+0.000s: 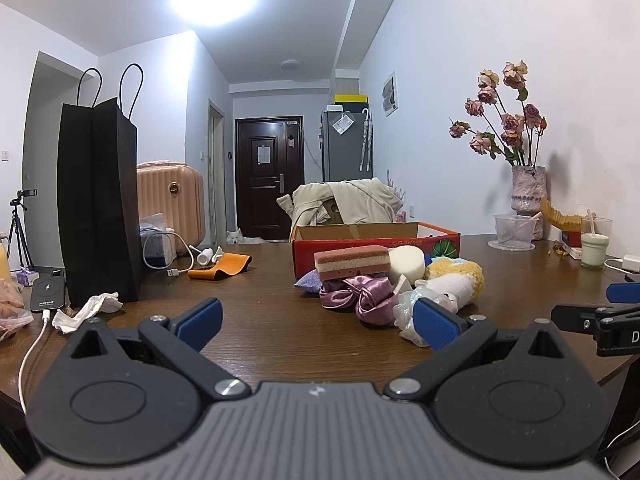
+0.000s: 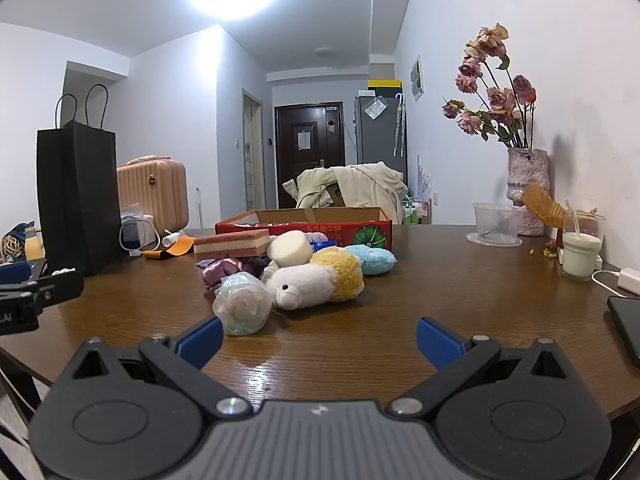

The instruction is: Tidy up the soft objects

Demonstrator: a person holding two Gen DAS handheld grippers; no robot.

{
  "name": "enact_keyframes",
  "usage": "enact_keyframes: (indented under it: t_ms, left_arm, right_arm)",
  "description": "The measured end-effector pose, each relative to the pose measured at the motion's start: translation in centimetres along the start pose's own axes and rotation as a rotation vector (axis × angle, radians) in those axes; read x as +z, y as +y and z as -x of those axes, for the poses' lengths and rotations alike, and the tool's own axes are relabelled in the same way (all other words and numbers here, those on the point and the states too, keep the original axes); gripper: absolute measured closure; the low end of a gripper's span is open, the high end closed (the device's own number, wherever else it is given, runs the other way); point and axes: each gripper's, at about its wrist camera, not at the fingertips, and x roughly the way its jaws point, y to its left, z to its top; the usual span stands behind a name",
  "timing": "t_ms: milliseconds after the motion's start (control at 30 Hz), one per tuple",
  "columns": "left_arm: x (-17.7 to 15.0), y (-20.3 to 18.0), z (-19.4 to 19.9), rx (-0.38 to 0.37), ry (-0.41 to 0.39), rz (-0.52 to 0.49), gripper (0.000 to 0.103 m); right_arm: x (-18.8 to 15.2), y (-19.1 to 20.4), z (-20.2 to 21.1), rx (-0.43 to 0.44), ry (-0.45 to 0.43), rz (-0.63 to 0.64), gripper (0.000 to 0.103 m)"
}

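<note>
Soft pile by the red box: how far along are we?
Nothing looks sorted yet. The sponge, foam puck, purple scrunchie, sheep toy, blue plush and plastic-wrapped bundle all sit on the table before the red box. Both the left claw and right claw are open, empty.

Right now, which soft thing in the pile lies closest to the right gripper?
The clear plastic-wrapped bundle, just ahead of the right gripper; the white plush lies behind it.

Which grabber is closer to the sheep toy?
Hard to call; the right, probably. The right gripper faces the sheep toy with bare table between. The left gripper sits off to the toy's left, open too.
</note>
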Motion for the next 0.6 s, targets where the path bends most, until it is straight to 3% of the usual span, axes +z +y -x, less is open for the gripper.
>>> enact_keyframes:
  t_ms: [600]
  left_arm:
    - [0.00, -0.02, 0.01, 0.000, 0.000, 0.000, 0.000]
  right_arm:
    - [-0.14, 0.11, -0.09, 0.001, 0.004, -0.002, 0.000]
